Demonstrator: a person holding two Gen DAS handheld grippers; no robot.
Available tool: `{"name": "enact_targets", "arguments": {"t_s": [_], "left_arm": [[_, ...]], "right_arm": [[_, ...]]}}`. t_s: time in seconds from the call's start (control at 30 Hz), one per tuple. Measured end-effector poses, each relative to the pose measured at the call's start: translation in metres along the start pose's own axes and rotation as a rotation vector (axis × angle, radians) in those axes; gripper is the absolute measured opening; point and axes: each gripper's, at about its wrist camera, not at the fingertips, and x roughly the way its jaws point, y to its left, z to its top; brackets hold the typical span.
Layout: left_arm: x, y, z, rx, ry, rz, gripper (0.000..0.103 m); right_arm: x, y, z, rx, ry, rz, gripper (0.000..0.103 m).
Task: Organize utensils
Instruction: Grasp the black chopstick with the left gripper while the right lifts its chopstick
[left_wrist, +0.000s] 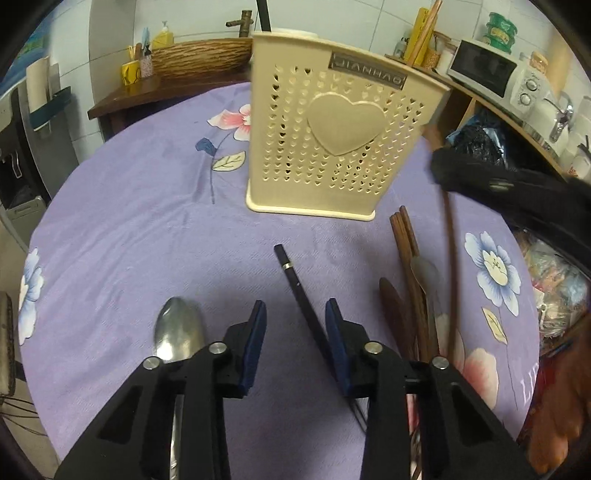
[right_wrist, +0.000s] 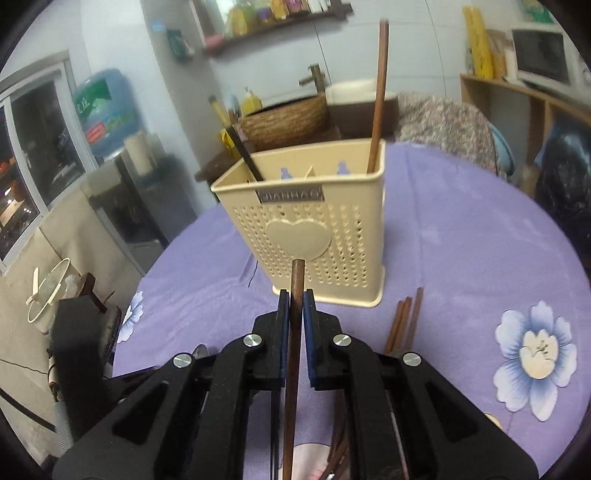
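Right gripper (right_wrist: 294, 295) clamped on one brown wooden chopstick (right_wrist: 294, 332); left gripper (left_wrist: 295, 310) spread wide, holding nothing

One cream plastic holder (left_wrist: 325, 133) upright on the purple floral cloth (left_wrist: 129, 240), perforated with small heart-shaped holes, a large raised heart at centre and a metallic nameplate near the rim. Inside it: one black chopstick (right_wrist: 242, 147) leaning at the left end, one brown stick (right_wrist: 378, 99) standing at the right end. Flat on the cloth, between the left fingers and nearer the right one: one slim black chopstick (left_wrist: 295, 280) with a silver band. Left of that gripper: one shiny metal spoon (left_wrist: 177, 328), bowl up. Right of the holder's base: three brown wooden chopsticks (right_wrist: 404, 321) in a loose bundle, with one translucent spoon (left_wrist: 424, 273) and a dark wooden paddle shape (left_wrist: 391, 306) beside them, rest hidden
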Motion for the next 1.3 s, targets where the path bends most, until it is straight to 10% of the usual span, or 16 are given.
{"name": "enact_targets", "arguments": {"t_s": [0.3, 1.0, 1.3], "left_arm": [[0.03, -0.017, 0.013, 0.012, 0.027, 0.116, 0.029], [0.041, -0.017, 0.019, 0.002, 0.034, 0.111, 0.011], [-0.042, -0.007, 0.026, -0.008, -0.177, 0.013, 0.01]], "right_arm": [[-0.044, 0.003, -0.015, -0.056, -0.081, -0.006, 0.009], [-0.071, 0.003, -0.023, -0.051, -0.136, 0.009, 0.008], [-0.089, -0.002, -0.021, 0.001, -0.129, 0.122, 0.008]]}}
